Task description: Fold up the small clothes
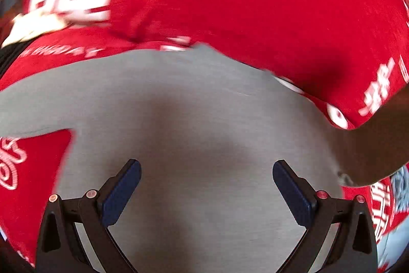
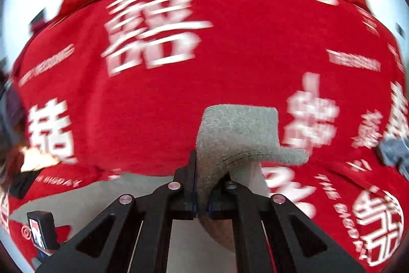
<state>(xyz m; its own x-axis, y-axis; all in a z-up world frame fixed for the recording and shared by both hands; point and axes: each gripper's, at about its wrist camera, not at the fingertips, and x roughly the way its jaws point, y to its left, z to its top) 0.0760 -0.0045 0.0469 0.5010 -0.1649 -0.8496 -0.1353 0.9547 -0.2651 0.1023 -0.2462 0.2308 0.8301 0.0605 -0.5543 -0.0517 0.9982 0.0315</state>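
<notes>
Grey knit garment (image 2: 237,134), fuzzy surface, is pinched in the right tongs (image 2: 202,198); a corner of it stands up past the fingertips (image 2: 193,170) and folds over to the right. Jaws pressed together on the fabric, black linkage arms meeting at the centre.

Left tongs (image 1: 207,170) spread wide, blue pads (image 1: 122,193) well apart, nothing between them. They hover over a broad flat grey expanse (image 1: 184,106), probably the same garment laid out, though blur makes the weave hard to read. A dark shadow sits on the grey between the pads.

Under everything lies a red cloth (image 2: 230,47) printed with large white characters and small white lettering, covering the desk; it fills most of both views. In the left wrist view the same red cloth (image 1: 255,4) borders the grey along the top and at both lower corners.

Small dark device (image 2: 42,232) with a lit screen sits at lower left in the right wrist view. Blue-grey item (image 2: 395,152) at the right edge, too blurred to identify.
</notes>
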